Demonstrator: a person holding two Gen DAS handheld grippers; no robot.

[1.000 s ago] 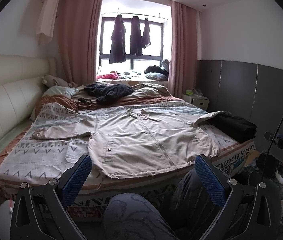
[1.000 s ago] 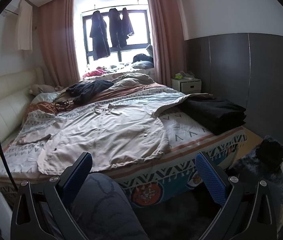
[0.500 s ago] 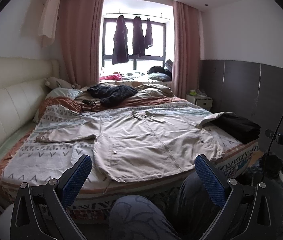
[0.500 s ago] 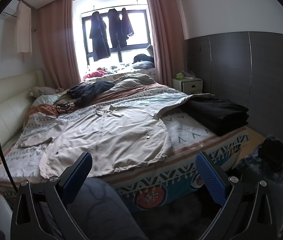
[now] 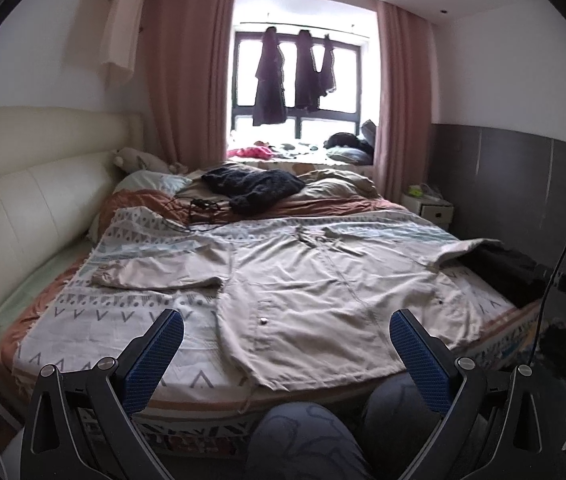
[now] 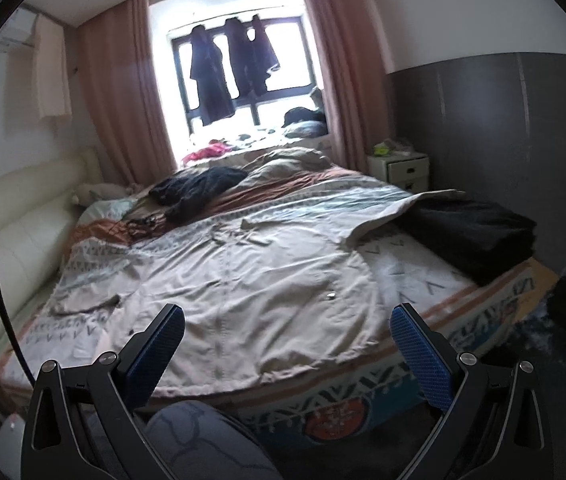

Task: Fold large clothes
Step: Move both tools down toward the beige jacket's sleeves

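A large beige jacket (image 5: 315, 288) lies flat and front-up on the patterned bedspread (image 5: 123, 312), its hem toward me. One sleeve (image 5: 155, 280) stretches left; the other sleeve (image 5: 463, 248) drapes onto a black pile. The right wrist view shows the same jacket (image 6: 267, 296). My left gripper (image 5: 287, 344) is open, held off the near bed edge above the hem, holding nothing. My right gripper (image 6: 287, 340) is also open and empty, short of the bed's near edge.
A folded black pile (image 6: 479, 236) sits on the bed's right side. A dark knit garment (image 5: 255, 188) and cables (image 5: 203, 208) lie near the pillows. A cream headboard (image 5: 23, 208) stands left, a nightstand (image 6: 403, 168) right. The person's knees (image 5: 307, 440) are below the grippers.
Both grippers have risen and tilted a little toward the bed, so the jacket sits lower and larger in view. Both stay open. The jacket has not moved.
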